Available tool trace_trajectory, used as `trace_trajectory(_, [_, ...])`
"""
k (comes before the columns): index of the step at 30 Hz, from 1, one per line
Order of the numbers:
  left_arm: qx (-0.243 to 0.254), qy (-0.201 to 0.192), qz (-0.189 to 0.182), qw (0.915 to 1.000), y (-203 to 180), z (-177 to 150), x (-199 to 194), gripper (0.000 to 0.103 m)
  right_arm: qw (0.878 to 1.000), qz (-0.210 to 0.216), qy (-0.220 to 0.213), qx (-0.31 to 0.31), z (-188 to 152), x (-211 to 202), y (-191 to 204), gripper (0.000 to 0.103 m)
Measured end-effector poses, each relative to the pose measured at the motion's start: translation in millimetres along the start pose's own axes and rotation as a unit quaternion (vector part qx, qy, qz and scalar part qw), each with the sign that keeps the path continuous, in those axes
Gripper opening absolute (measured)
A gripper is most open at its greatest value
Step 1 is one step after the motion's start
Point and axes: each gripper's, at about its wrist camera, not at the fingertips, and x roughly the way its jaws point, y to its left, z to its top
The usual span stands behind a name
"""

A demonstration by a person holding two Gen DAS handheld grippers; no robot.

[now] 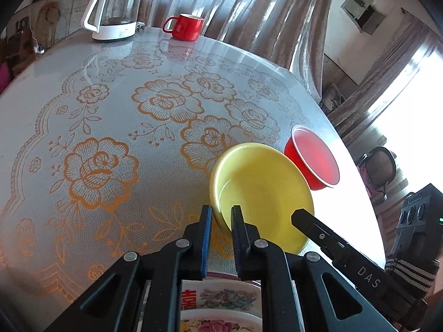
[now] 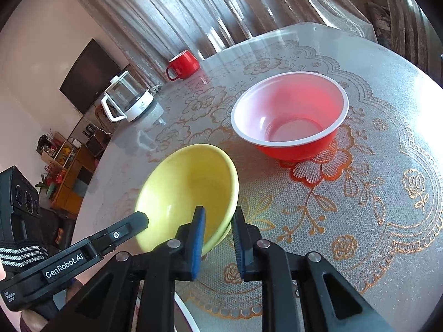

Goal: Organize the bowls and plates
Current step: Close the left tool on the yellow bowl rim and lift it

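A yellow bowl [image 1: 263,191] is held between both grippers just above the table. My left gripper [image 1: 221,215] is shut on its left rim; its finger also shows in the right wrist view [image 2: 138,221]. My right gripper [image 2: 218,218] is shut on the bowl's near right rim [image 2: 188,191]; its finger shows in the left wrist view [image 1: 307,221]. A red plastic bowl [image 2: 290,116] with a white rim stands upright on the table beyond the yellow bowl, also in the left wrist view [image 1: 313,157]. A floral plate [image 1: 221,304] lies under my left gripper.
A round table with a floral lace cloth under clear cover [image 1: 110,138]. A red mug [image 1: 184,27] and a glass kettle [image 1: 116,13] stand at the far edge, by the curtains. The table edge runs close on the right in the left wrist view.
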Motion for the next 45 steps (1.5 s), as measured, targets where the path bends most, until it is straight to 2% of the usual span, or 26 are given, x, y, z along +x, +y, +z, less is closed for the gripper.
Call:
trace_trajectory(19, [-0.008,-0.075,0.015,0.997,24,-35,-94,0.015,0.998,0.038,-0.014,-0.05,-17,-28,60,0.019])
trace_trajectory(34, [-0.059,-0.122,0.029,0.9904,75,-86,-162,0.016,0.992,0.082,0.017,-0.096,-63,-29,122,0.019])
trace_trajectory(45, [-0.09,-0.149,0.041,0.9838,116,-119,-204,0.015,0.983,0.116,0.046,-0.134,-96,-25,170,0.021])
